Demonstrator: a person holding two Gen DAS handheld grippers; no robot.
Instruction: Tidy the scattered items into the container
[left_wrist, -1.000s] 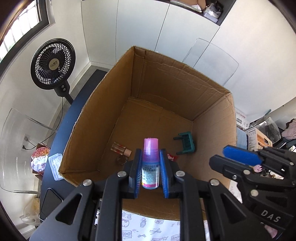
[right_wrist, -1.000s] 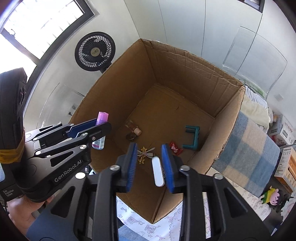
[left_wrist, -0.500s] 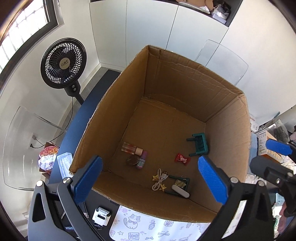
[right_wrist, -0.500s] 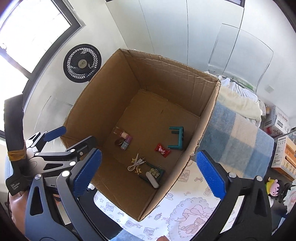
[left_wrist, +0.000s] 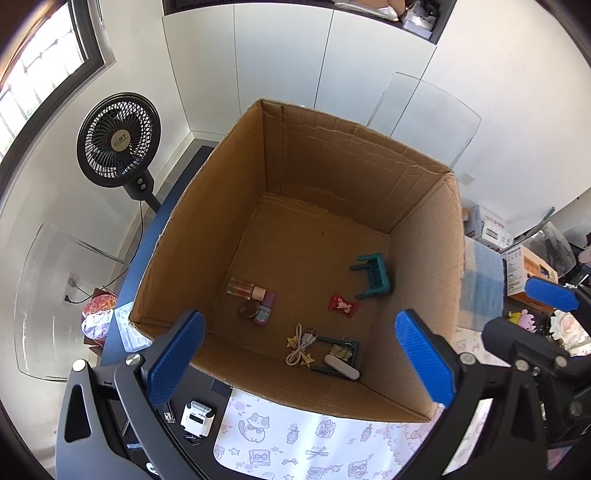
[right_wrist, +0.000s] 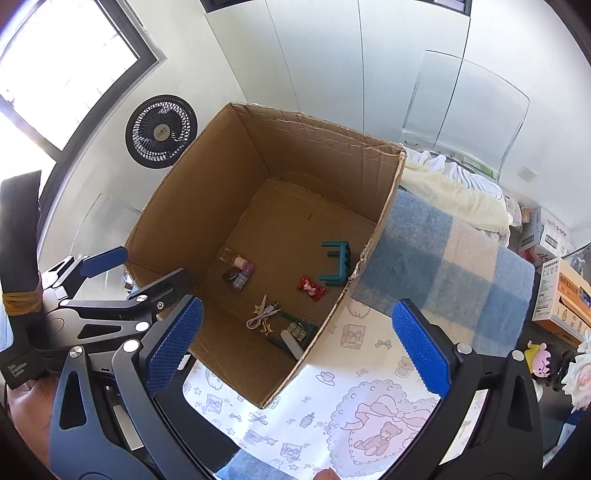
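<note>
Now both the left gripper (left_wrist: 299, 358) and right gripper (right_wrist: 295, 347) hang wide apart and empty above the cardboard box (left_wrist: 332, 155), where the pink spray bottle (left_wrist: 265, 309) and white nail file (left_wrist: 341, 367) lie; a careless retreat could snag the rim.

1. Label text on the small purple-capped bottle (left_wrist: 265, 309): too small to read.
2. Binder clips (right_wrist: 298, 329): partly covered by the white stick (right_wrist: 291, 344).
3. Printed cloth (left_wrist: 295, 439): cut off by the lower edge.
</note>
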